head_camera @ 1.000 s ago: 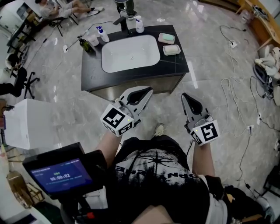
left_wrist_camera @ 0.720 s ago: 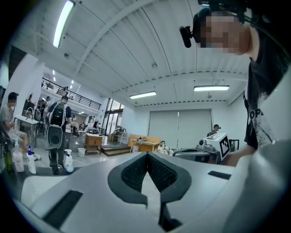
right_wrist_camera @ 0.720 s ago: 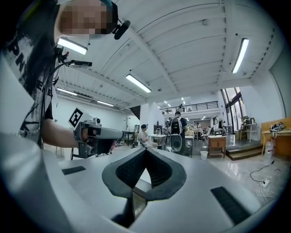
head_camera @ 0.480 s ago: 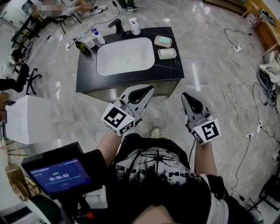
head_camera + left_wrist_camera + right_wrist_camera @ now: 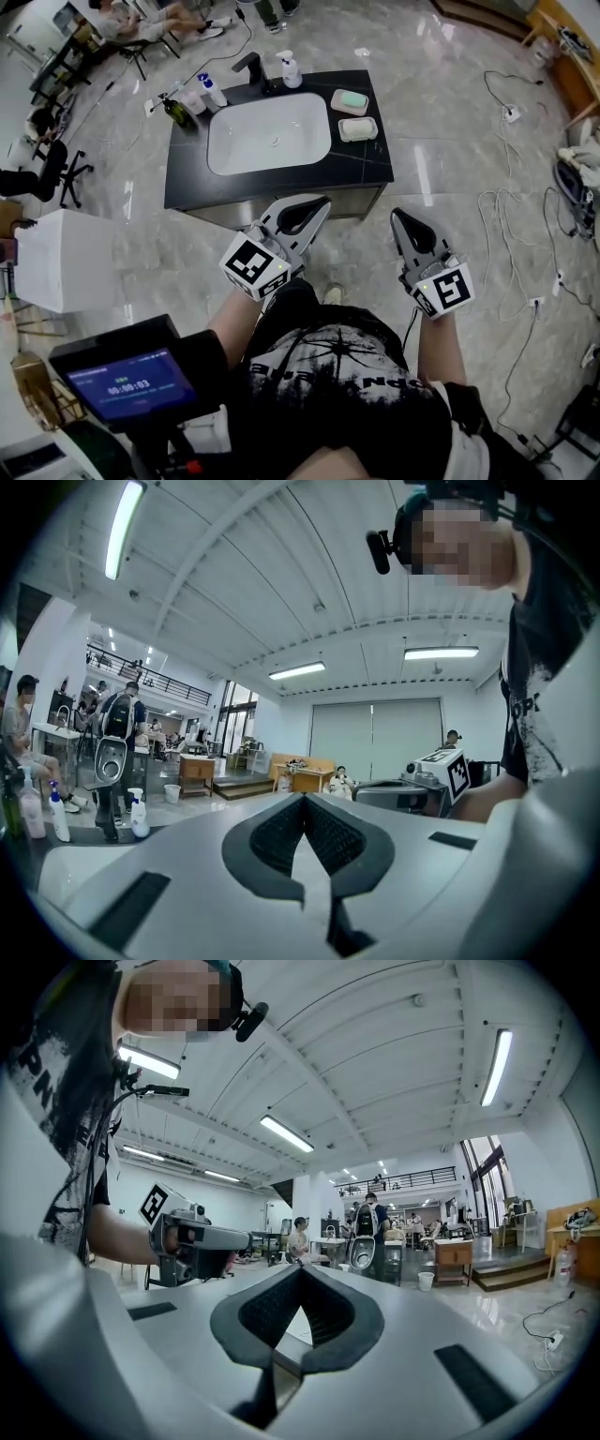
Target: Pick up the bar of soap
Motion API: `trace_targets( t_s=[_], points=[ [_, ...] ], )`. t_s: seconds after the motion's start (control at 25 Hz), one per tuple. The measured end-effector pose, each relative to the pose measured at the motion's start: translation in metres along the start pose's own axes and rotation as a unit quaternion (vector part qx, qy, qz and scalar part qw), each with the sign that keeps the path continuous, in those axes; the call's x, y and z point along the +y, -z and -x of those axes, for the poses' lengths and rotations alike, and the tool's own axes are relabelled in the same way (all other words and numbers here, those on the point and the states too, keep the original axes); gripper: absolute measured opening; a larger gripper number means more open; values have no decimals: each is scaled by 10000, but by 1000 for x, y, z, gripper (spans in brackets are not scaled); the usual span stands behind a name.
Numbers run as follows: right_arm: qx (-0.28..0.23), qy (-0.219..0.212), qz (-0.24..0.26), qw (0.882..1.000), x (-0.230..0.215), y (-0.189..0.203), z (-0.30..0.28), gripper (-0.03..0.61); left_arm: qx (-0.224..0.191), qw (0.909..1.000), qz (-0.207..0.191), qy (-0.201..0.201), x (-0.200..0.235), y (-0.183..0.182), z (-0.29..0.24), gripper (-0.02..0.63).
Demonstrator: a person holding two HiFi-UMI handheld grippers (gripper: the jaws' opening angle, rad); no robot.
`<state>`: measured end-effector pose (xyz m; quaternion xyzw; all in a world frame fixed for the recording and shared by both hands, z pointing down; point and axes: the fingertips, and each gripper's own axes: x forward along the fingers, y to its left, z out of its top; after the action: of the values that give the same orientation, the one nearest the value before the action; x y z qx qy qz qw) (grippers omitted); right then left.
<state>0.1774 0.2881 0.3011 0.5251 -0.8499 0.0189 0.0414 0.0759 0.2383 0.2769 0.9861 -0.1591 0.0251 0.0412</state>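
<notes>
Two bars of soap lie in dishes on the right end of a black vanity counter [image 5: 370, 161]: a green bar [image 5: 353, 100] and, nearer to me, a pale bar [image 5: 357, 128]. My left gripper [image 5: 322, 200] and right gripper [image 5: 396, 215] hang in front of my body, short of the counter's front edge, both shut and empty. In the left gripper view the jaws [image 5: 302, 800] meet with nothing between them. The same holds in the right gripper view [image 5: 300, 1272]. Both gripper views look out across the room, and neither shows any soap.
A white basin [image 5: 270, 134] fills the counter's middle, with a black faucet [image 5: 251, 67] and pump bottles [image 5: 286, 67] behind it. A white box [image 5: 56, 259] stands on the floor at left. Cables [image 5: 506, 187] trail over the marble floor at right. People sit far back.
The head view has shifted a little, so the counter now sits slightly lower in the frame. Both grippers stay shut and keep about the same place before my body.
</notes>
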Motion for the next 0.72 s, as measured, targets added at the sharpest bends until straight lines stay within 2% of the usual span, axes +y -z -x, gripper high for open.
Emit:
trace_targets(
  t_s=[0.24, 0.48, 0.72],
  points=[
    [-1, -31, 118, 9999, 0, -3, -2, 12, -49, 10000, -5, 42, 1, -2, -5, 3],
    [77, 46, 189, 9998, -23, -2, -41, 12, -106, 9998, 21, 160, 43, -1, -25, 3],
    [118, 165, 220, 9996, -34, -7, -42, 12, -146, 9995, 28, 280, 47, -6, -37, 3]
  ],
)
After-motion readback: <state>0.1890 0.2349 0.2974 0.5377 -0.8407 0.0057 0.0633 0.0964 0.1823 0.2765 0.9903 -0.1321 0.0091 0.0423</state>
